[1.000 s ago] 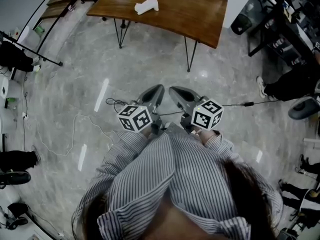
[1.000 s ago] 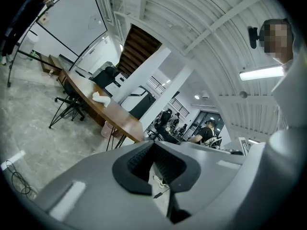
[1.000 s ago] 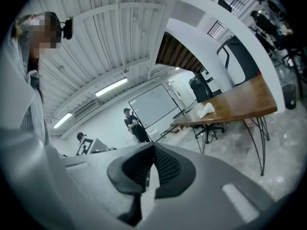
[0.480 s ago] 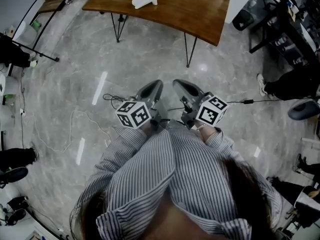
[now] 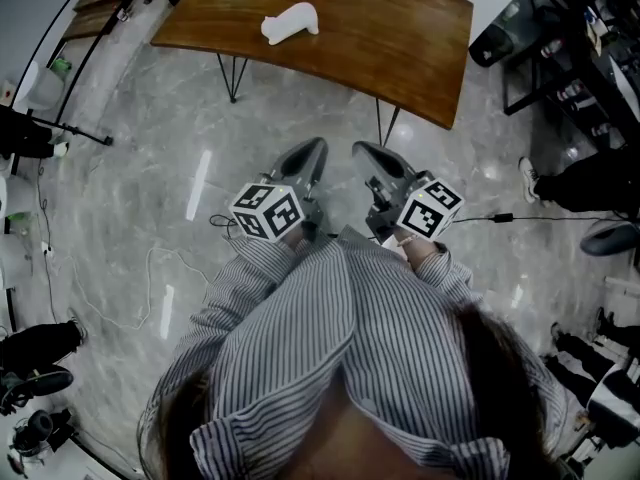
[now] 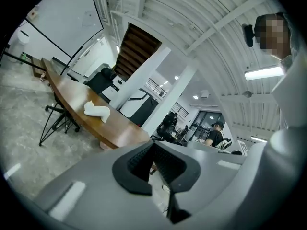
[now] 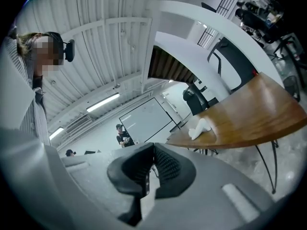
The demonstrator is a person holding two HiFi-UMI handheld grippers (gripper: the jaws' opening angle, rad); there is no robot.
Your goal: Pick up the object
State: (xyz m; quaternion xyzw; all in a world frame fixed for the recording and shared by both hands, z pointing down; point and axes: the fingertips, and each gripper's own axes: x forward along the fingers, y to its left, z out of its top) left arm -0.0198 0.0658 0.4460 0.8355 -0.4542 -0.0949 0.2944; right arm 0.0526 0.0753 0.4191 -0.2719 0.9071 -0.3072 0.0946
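**Both claws shut, object waiting on the surface**

Spotted on the wooden surface (image 5: 400, 38): white object (image 5: 290, 23), lying alone toward the left end. Held short of the surface's near edge, above the grey marbled floor (image 5: 150, 168): left claw (image 5: 312, 153) and right claw (image 5: 365, 156), side by side, well apart from the object. Both clenched, pads pressed together, nothing gripped. Beyond the surface in the left gripper view: dark office chair (image 6: 103, 78), person (image 6: 215, 134) standing.

Small white object (image 5: 290, 22) on curved wooden table (image 5: 400, 28)
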